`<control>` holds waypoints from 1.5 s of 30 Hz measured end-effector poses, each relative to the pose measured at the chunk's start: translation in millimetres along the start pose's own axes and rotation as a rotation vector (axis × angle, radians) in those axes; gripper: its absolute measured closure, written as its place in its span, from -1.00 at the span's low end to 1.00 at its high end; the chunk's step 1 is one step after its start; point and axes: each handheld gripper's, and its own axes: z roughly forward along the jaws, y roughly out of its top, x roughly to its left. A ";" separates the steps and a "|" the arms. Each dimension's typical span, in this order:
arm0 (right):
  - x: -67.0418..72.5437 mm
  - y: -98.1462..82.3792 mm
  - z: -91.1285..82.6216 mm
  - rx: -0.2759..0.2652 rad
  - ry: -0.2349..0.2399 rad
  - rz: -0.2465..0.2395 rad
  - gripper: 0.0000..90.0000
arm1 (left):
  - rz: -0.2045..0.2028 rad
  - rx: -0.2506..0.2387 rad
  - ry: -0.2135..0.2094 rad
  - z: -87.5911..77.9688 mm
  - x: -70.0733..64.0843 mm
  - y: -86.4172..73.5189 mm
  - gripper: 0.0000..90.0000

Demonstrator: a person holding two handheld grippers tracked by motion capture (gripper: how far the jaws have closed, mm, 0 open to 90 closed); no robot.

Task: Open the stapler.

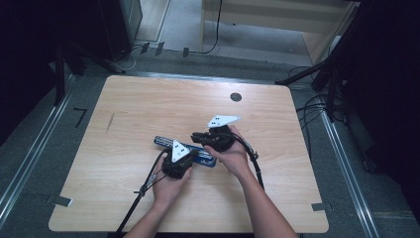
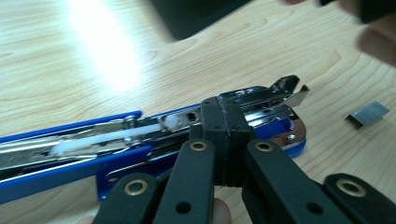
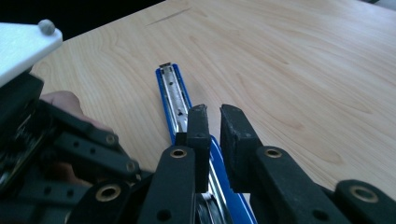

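A blue stapler (image 1: 168, 142) lies flat on the wooden table (image 1: 148, 99), swung open so its metal staple channel (image 2: 70, 144) faces up. My left gripper (image 2: 225, 135) is shut, pads pressed together with nothing visible between them, its tips at the stapler's chrome hinge end (image 2: 275, 100). My right gripper (image 3: 214, 126) hovers just over the stapler (image 3: 170, 86), pointing along its length, jaws a narrow gap apart with nothing between them. In the high view the left gripper (image 1: 190, 156) and right gripper (image 1: 196, 135) flank the stapler's right end.
A short strip of staples (image 2: 369, 114) lies on the table right of the stapler's hinge. A round cable hole (image 1: 236, 96) sits near the far edge. Cables trail from both grippers toward the near edge. The left gripper's body (image 3: 70, 154) crowds the right gripper view.
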 end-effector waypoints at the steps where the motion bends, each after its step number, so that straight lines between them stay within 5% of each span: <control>1: -0.6 -1.5 -3.0 -0.006 -0.003 0.002 0.82 | -0.002 0.002 -0.001 -0.2 0.7 0.1 1.00; 12: -2.2 -27.4 -46.5 -0.049 -0.109 0.013 0.70 | 0.038 0.032 0.016 -0.2 -5.0 -1.2 1.00; 26: 1.2 -73.7 -86.3 -0.035 -0.188 0.043 0.60 | 0.016 0.104 -0.005 2.7 -2.6 -0.7 1.00; 37: -0.4 -111.2 -102.7 0.008 -0.182 0.074 0.56 | 0.021 0.122 -0.011 2.8 -2.6 -0.8 1.00; 45: 2.1 -121.3 -98.0 0.059 -0.151 0.038 0.49 | 0.018 0.118 -0.011 3.0 -3.1 -1.1 1.00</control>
